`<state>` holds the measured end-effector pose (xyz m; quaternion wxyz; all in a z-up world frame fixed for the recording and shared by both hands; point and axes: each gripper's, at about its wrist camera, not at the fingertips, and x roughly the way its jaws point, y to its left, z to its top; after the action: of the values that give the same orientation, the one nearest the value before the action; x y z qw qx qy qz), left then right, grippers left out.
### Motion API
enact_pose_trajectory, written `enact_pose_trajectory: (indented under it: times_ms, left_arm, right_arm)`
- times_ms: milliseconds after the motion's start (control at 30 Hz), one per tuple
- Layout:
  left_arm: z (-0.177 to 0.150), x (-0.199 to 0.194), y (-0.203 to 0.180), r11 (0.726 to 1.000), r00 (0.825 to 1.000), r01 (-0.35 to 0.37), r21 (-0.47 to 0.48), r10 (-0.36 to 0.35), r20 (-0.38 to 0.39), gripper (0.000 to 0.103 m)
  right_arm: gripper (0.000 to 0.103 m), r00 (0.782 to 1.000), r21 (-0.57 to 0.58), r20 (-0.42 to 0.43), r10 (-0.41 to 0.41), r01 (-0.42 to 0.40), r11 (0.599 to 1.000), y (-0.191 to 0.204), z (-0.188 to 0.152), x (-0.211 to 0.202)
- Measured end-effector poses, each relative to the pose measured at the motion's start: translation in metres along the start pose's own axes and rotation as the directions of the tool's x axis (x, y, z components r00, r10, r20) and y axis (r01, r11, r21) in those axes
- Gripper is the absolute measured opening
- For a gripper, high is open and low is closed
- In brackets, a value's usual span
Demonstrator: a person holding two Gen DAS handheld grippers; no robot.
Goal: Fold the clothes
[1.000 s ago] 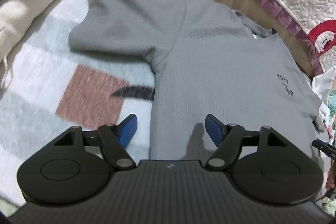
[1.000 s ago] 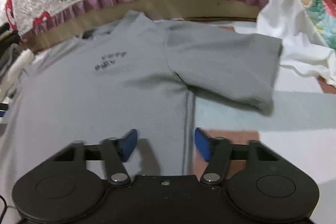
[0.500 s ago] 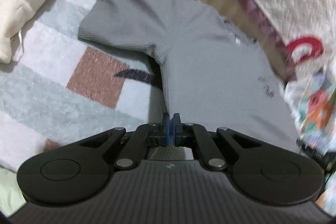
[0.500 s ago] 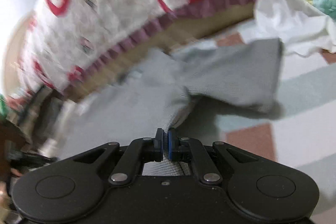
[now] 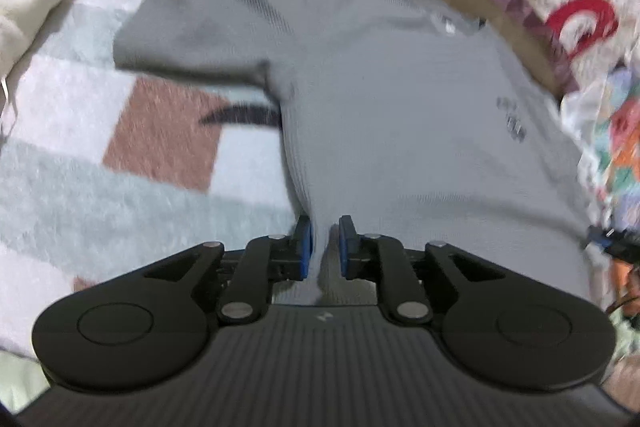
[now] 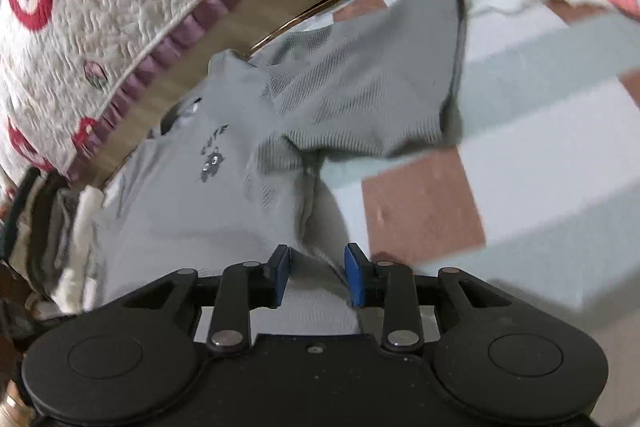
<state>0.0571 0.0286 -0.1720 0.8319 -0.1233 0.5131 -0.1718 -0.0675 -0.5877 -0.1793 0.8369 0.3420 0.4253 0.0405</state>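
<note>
while one grey t-shirt [image 5: 400, 115] lies front up on the checked bedcover [image 5: 80, 179], both grippers sit at its near hem, one at each lower corner. the left gripper [image 5: 323, 247] has its two blue pads slightly apart with a ridge of hem fabric standing between them; the right gripper [image 6: 316, 275] is wider apart, cloth bunched in the gap, neither clamping. the step looks like seizing or letting go of the hem for the first fold, i judge. next, both pairs would need to pinch together and lift evenly toward the collar [image 6: 180, 115]. two sleeves lie spread, one each side.
</note>
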Motion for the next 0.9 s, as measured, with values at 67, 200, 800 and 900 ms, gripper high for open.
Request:
enact_pose_trajectory:
  times_ms: [67, 200, 800, 900]
  left_arm:
    - [-0.002, 0.003, -0.003, 1.000, 1.000, -0.022, 0.020, 0.021, 0.019, 0.016]
    - [0.007, 0.007, 0.006, 0.997, 0.998, -0.005, -0.073, 0.010, 0.068, 0.027]
    - [0.014, 0.010, 0.006, 0.984, 0.985, 0.141, -0.107, -0.129, 0.119, 0.011]
    - [0.016, 0.016, 0.003, 0.987, 0.990, 0.119, -0.109, -0.109, 0.093, 0.026]
  right_arm:
    - [0.036, 1.000, 0.003, -0.007, 0.013, -0.013, 1.000, -0.003, -0.002, 0.005]
    - [0.040, 0.997, 0.008, -0.019, 0.076, -0.076, 0.997, -0.009, -0.002, 0.018]
    - [0.008, 0.965, 0.000, 0.071, 0.251, -0.252, 0.968, -0.009, 0.021, 0.018]
    - [0.008, 0.968, -0.003, 0.060, 0.244, -0.244, 0.970, -0.011, 0.021, 0.023]
